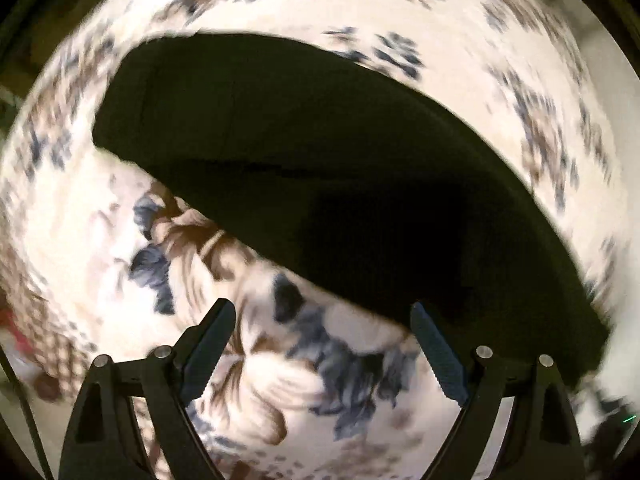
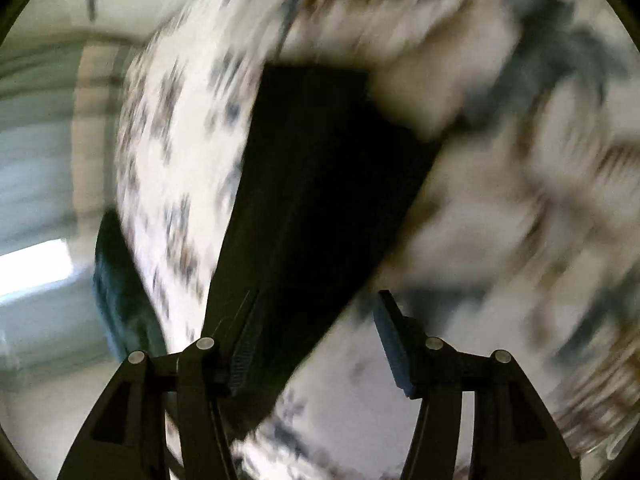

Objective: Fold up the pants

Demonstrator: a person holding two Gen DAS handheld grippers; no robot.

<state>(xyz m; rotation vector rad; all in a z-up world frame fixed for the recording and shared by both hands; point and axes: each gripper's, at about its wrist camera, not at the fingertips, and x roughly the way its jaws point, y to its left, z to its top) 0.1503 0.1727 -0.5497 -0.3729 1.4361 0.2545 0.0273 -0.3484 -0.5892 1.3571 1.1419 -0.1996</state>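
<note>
Lying folded on the floral bedspread (image 1: 280, 380), black pants (image 1: 320, 168) (blurred), left claw (image 1: 322, 340) and right claw (image 2: 316, 336) both spread, empty.

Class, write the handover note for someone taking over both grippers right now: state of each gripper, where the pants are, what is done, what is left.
Left gripper: open, empty, above the floral bedspread beside the pants' near edge.
Right gripper: open, empty, over the pants' near end.
Pants: dark, lying flat as a long narrow strip, apparently already folded lengthwise.
Left: probably fold it end to end. Both views are blurred.
</note>
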